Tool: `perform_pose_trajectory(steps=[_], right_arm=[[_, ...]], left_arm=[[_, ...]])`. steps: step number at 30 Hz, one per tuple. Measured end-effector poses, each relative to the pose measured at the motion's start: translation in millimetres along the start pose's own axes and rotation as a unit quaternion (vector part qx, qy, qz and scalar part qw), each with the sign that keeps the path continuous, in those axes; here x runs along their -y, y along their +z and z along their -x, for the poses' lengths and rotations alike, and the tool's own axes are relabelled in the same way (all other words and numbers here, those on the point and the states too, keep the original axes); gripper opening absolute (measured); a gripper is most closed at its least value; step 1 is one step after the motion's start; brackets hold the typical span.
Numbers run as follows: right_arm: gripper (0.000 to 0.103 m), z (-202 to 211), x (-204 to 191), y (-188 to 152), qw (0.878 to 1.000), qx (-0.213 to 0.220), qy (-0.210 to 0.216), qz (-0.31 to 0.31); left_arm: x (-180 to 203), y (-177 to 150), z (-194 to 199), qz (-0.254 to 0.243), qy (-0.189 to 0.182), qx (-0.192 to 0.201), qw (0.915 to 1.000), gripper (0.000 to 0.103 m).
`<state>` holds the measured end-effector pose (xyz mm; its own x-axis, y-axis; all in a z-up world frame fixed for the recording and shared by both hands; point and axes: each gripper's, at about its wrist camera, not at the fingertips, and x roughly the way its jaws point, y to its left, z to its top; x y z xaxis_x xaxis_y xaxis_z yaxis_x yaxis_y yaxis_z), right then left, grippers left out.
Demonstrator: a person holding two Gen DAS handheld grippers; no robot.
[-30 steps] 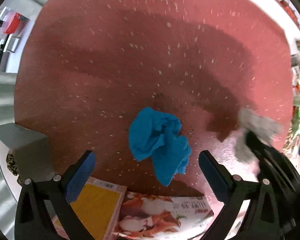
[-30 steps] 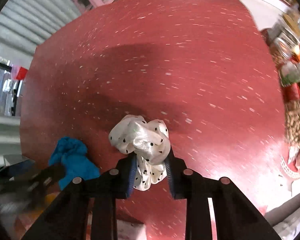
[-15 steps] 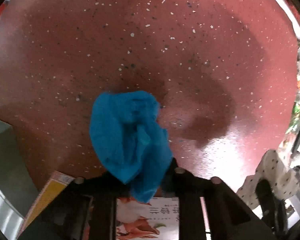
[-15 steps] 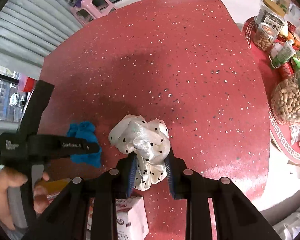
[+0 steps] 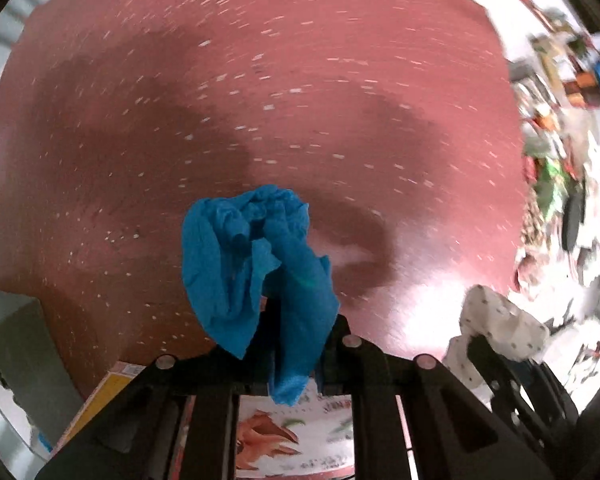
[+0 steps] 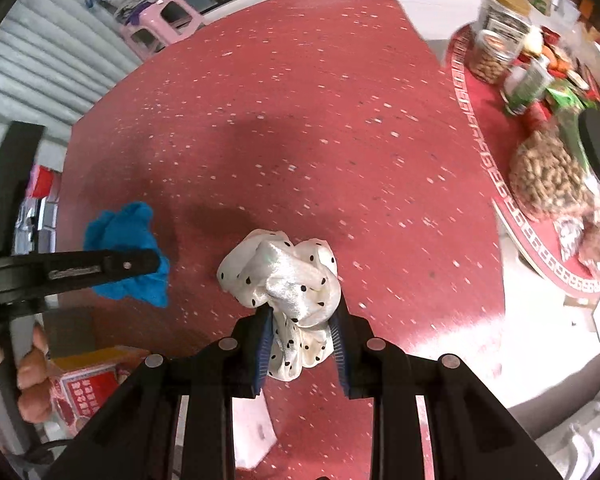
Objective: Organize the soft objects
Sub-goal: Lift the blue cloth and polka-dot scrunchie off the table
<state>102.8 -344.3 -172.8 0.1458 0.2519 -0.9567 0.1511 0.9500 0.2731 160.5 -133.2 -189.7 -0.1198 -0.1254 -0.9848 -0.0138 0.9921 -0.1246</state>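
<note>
Blue cloth (image 5: 256, 264) pinched in left tool (image 5: 296, 336) — dotted cloth (image 6: 292, 280) in right tool (image 6: 300, 344).

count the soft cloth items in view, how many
2: the blue cloth pinched in the left gripper, and the white polka-dot cloth clamped in the right gripper. More may lie outside the frames.

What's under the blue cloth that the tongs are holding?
Below the blue cloth is the speckled red floor and part of a printed box. The cloth hides the left tongs' tips.
</note>
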Motion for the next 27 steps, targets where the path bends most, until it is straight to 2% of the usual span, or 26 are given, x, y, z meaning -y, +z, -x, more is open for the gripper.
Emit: perform_pose_trajectory(steps=[3,7,13,18,23,27], right_arm=[[0.028,4.5,12.1,-12.9,1.000,-0.001,-0.013,-0.010],[0.028,6.8,30.5,-32.7,0.999,-0.006,-0.029,-0.034],[0.028,12.8,52.7,-62.0,0.997,-0.012,-0.041,-0.067],[0.028,17.2,61.6,-83.7,0.995,-0.017,-0.045,-0.083],[0.028,18.7,61.7,-103.2,0.995,-0.029,-0.041,-0.089],[0.028,15.6,57.3,-121.4,0.994,-0.038,-0.044,-0.090]], left_arm=[[21.0,-14.1,10.9,-0.043,-0.002,0.011,0.9990,0.014],[60.9,-40.0,17.6,-0.110,-0.012,0.022,0.9936,0.014],[96.4,-61.7,18.5,-0.167,-0.020,0.018,0.9857,0.014],[116.1,-81.0,12.6,-0.199,-0.031,0.009,0.9796,0.014],[130.2,-111.1,7.8,-0.241,-0.030,0.002,0.9700,0.014],[127.9,-134.5,9.0,-0.269,-0.030,-0.001,0.9627,0.014]])
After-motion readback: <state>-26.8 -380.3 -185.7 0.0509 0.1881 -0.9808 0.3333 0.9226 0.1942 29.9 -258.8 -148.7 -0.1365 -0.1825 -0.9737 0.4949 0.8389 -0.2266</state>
